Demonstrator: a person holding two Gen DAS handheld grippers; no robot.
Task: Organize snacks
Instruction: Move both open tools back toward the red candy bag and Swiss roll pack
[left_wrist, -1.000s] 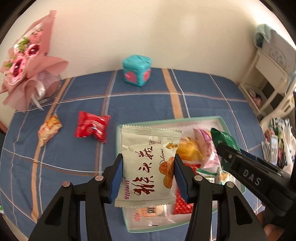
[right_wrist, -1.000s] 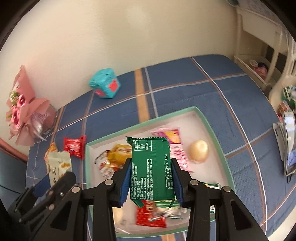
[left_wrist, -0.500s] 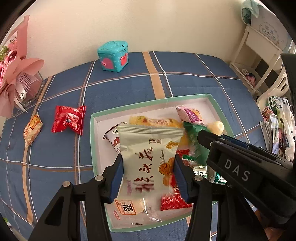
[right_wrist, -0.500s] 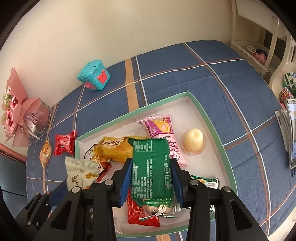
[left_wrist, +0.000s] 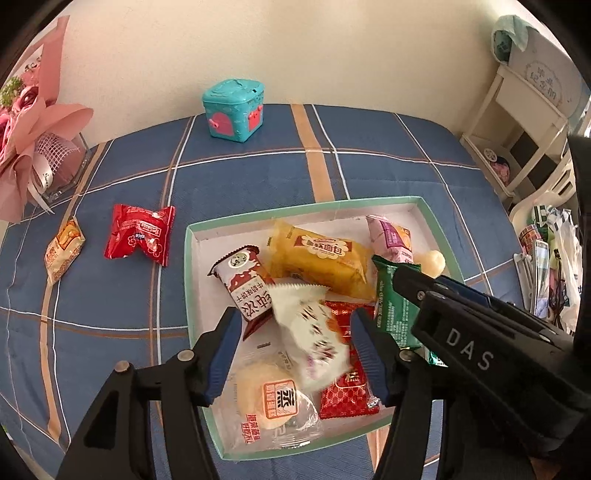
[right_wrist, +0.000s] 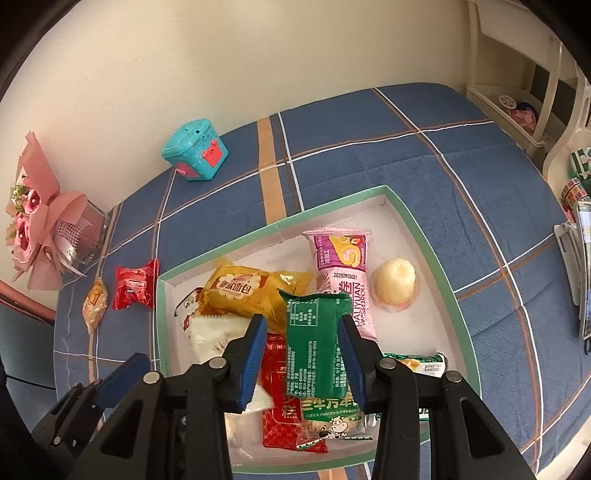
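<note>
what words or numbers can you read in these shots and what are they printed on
"DAS": on the right gripper body, seen from the left wrist.
"DALIYUAN SWISS ROLL" and "20250903021": on the pink packet in the tray.
Chinese characters, not transcribed here: yellow packet, red packet on the cloth, round cake wrapper.
Small print on the green packet: too small.
White packet under the left gripper: blurred.

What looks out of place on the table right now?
Two wrapped snacks lie outside the green-rimmed white tray, on the blue plaid tablecloth to its left: a crinkled red packet and a small orange-and-white packet. Everything else edible is piled in the tray.
</note>
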